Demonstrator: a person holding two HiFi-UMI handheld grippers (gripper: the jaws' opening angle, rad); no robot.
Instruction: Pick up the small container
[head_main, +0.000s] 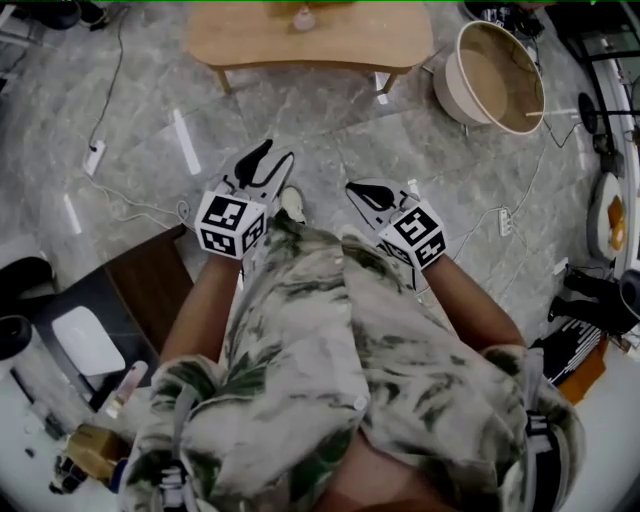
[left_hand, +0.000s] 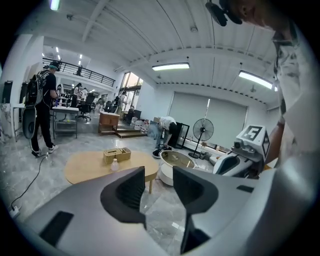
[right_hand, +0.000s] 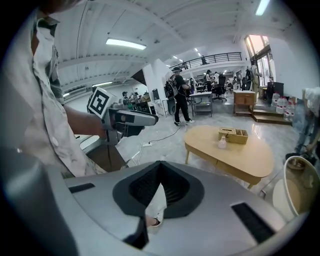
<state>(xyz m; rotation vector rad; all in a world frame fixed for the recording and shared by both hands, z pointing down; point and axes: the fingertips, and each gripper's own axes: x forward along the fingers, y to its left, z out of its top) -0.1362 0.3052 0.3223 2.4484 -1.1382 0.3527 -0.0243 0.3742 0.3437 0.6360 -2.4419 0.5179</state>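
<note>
The small container, a pale translucent bottle, stands on the light wooden oval table at the far edge of the head view, next to a wooden box. The left gripper view shows the bottle small and distant, as does the right gripper view. Both grippers are held close to the person's torso, well short of the table. My left gripper is open with nothing between its jaws. My right gripper is shut on nothing, its tips touching.
A large round cream tub stands on the floor right of the table. A power strip and cables lie on the grey tiled floor at the left. A standing fan and several people are far off. A cluttered desk is at my lower left.
</note>
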